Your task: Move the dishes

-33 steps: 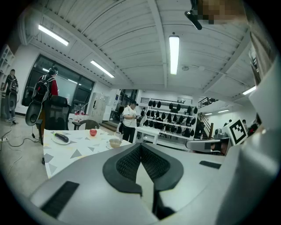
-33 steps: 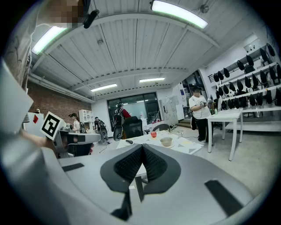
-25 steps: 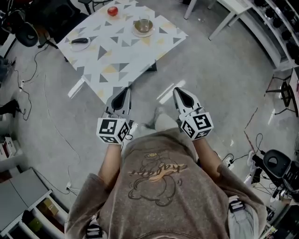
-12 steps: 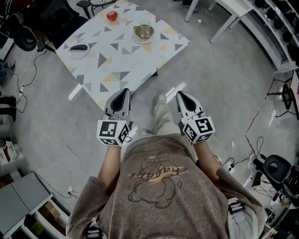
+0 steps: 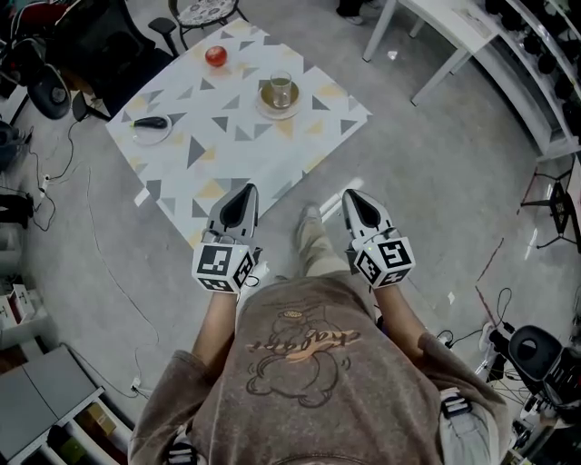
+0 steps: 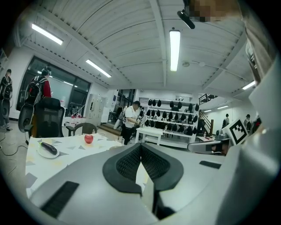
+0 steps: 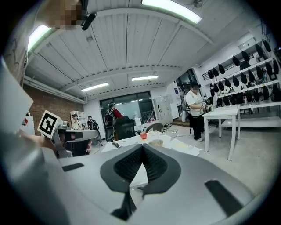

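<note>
Black ribbed pads [image 6: 127, 163] on the left gripper [image 6: 140, 147] are pressed flat together, nothing between them. Same on the right gripper [image 7: 142, 147]: pads [image 7: 156, 165] closed tip to tip, empty.

Pose: we see both grippers held out in front of the person's chest, side by side and roughly parallel, noses pointing forward and dipped slightly below level. The left marker cube [image 5: 221, 266] and the right marker cube [image 5: 385, 261] sit at the back ends, close to the body. Forearms [image 5: 211, 318] are bent at the elbows and tucked in against a brown sweatshirt [image 5: 300, 381]. One shoe [image 5: 309, 221] shows on the grey floor [image 5: 427, 182] between the two grippers.

The dishes are all on the table [image 5: 227, 154] with the triangle-print top, ahead of the grippers. In the head view the left tip lines up with the table's near edge, while the right tip is over bare floor beside that edge. We see no contact with anything.

- plate [image 5: 150, 139] at the table's left side, with a dark long vegetable [image 5: 151, 123] lying on it
- saucer [image 5: 272, 113] toward the right side, with a glass [image 5: 280, 89] standing upright on it
- red apple [image 5: 216, 56] directly on the tabletop at the far corner

All three are well apart from each other and from both grippers. A black chair [image 5: 118, 45] stands past the table's far left, and a white table [image 5: 454, 23] is off to the right.
</note>
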### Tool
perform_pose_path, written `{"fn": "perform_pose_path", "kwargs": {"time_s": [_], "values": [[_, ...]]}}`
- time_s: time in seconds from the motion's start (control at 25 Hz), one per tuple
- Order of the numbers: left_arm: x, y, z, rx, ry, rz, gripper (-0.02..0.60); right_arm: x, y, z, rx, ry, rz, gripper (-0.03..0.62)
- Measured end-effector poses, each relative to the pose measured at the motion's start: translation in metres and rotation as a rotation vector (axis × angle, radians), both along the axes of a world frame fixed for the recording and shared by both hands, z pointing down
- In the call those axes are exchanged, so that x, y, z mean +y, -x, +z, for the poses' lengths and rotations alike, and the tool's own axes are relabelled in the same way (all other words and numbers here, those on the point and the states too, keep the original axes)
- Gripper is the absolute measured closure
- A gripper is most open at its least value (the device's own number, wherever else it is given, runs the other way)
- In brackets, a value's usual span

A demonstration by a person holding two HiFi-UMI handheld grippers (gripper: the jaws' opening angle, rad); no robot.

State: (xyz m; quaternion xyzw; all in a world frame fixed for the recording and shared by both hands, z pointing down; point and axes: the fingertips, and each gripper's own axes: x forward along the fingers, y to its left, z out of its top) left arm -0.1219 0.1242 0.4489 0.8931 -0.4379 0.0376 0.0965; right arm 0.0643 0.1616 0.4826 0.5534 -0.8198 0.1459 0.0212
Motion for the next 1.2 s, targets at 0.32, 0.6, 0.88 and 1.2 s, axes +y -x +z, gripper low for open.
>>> {"fn": "perform_pose_path", "kwargs": {"time_s": [0.32, 0.6, 0.88, 1.2], "values": [[-0.078, -0.026, -0.011, -0.012, 0.007, 0.009, 0.565, -0.076, -0.018, -0.01, -0.009, -0.002, -0.028, 0.588], [-0.13, -0.047, -0.019, -0.029, 0.006, -0.008, 0.565, -0.133, -0.037, -0.018, -0.024, -0.004, -0.066, 0.588], [-0.176, -0.062, -0.024, -0.027, -0.003, -0.066, 0.565, -0.186, -0.054, -0.021, -0.024, -0.005, -0.115, 0.588], [-0.207, -0.072, -0.033, -0.041, -0.018, -0.095, 0.565, -0.224, -0.054, -0.026, -0.032, 0.002, -0.171, 0.588]]}}
